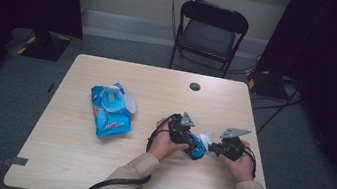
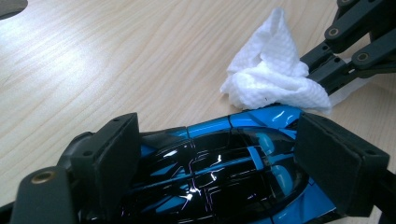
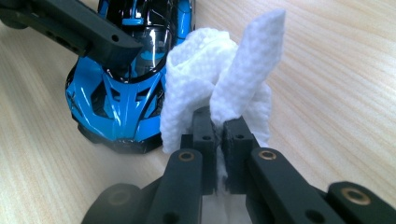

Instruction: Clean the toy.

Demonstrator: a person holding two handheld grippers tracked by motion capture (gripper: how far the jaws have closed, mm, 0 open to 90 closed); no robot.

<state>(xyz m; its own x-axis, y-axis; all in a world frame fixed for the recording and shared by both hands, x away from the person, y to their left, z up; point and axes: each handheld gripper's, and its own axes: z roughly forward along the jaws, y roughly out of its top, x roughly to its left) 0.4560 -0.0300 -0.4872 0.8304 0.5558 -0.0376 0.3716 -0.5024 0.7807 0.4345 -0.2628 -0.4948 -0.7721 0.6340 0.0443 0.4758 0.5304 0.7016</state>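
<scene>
left gripper [image 2: 210, 154] jaws clamp the toy car [image 3: 126, 93] sides; right gripper [image 3: 217, 128] pinches the wipe [image 3: 215, 88] beside its nose, so rub with light strokes and keep the car steady.

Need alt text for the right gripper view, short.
The right gripper, jaws shut, pinches a crumpled white wipe against the side of a blue and black toy car on a pale wood table. The left gripper clamps the car from the upper left.

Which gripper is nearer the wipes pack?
Left. The left gripper, clamped around the toy car, sits closer to the wipes pack; the right gripper, pinching a wipe, is farther away.
</scene>
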